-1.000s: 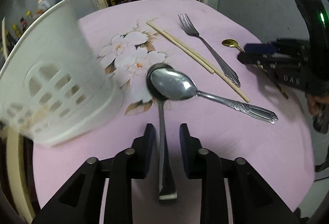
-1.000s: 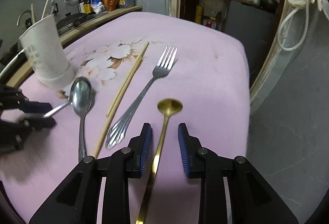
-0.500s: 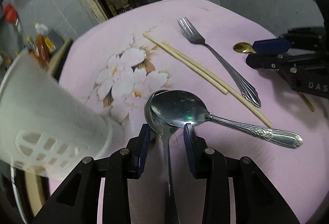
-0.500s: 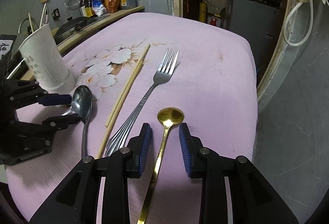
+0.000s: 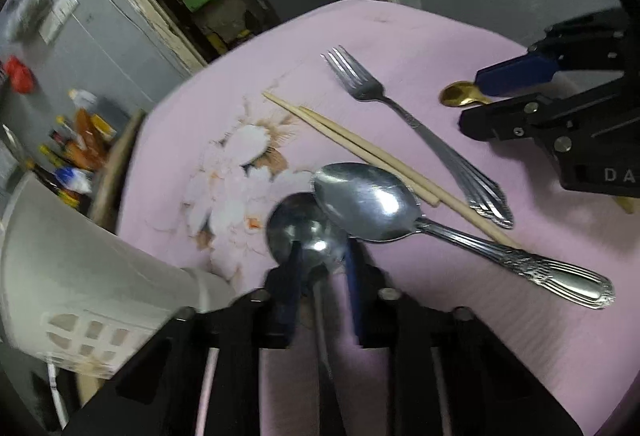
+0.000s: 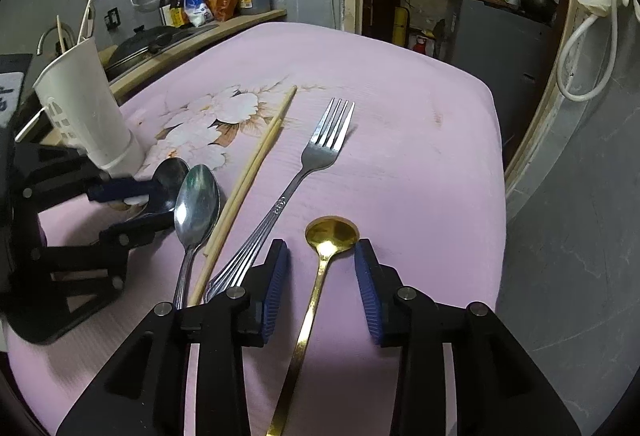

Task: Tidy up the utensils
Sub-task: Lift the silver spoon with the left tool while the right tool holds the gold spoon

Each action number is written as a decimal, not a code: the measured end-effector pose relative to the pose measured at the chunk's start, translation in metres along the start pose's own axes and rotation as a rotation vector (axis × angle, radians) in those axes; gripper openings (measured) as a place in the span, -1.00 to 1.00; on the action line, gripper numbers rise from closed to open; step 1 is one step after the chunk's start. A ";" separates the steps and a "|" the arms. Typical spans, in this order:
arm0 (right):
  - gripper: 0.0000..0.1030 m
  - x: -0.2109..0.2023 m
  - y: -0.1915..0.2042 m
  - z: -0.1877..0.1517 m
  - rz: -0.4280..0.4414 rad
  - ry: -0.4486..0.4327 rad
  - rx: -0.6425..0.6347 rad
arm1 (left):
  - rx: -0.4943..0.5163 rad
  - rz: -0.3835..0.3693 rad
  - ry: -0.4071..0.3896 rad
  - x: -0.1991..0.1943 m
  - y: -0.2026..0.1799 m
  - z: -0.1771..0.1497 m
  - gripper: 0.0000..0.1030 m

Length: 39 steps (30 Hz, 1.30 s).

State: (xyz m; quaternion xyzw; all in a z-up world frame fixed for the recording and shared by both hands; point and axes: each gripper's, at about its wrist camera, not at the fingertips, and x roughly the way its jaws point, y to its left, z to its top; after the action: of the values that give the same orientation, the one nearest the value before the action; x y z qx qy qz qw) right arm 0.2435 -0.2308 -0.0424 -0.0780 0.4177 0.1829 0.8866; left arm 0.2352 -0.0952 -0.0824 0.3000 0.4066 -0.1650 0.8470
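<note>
holder: white slotted utensil holder [image 6: 86, 108] stands upright at far left of the pink floral tablecloth [image 6: 400, 124]; a couple of sticks poke out of its top.
left gripper: left gripper [image 5: 320, 268] jaws have just been closing; blue pads now sit against the neck of the dark spoon [image 5: 304, 232], handle running back between the fingers. Reads as clamped on it.
dark spoon: bowl just beside the holder's base, partly under the next spoon's bowl.
silver spoon: large silver spoon [image 6: 197, 202] lies loose, its bowl overlapping the dark spoon's, ornate handle angled away.
chopsticks: pair of chopsticks [image 6: 256, 166] side by side, touching, just right of the silver spoon; one end tucked under its handle in the left wrist view.
fork: fork [image 6: 316, 156] flat on the cloth, tines pointing away, handle end near the right gripper's left finger.
right gripper: right gripper [image 6: 322, 268] jaws have just been opening; pads stand apart on either side of the gold spoon [image 6: 330, 236], not touching it.
gold spoon: flat on the cloth, bowl at the fingertips, handle running back between the fingers.
</note>
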 end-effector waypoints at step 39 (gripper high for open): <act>-0.73 -0.007 -0.003 -0.007 0.044 -0.021 0.022 | -0.045 -0.008 0.028 0.004 0.015 0.021 -0.14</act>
State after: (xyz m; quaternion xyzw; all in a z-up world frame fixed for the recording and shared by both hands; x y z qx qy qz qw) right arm 0.2353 -0.2380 -0.0416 -0.0572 0.4120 0.1984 0.8875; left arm 0.2580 -0.0973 -0.0692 0.2817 0.4233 -0.1550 0.8470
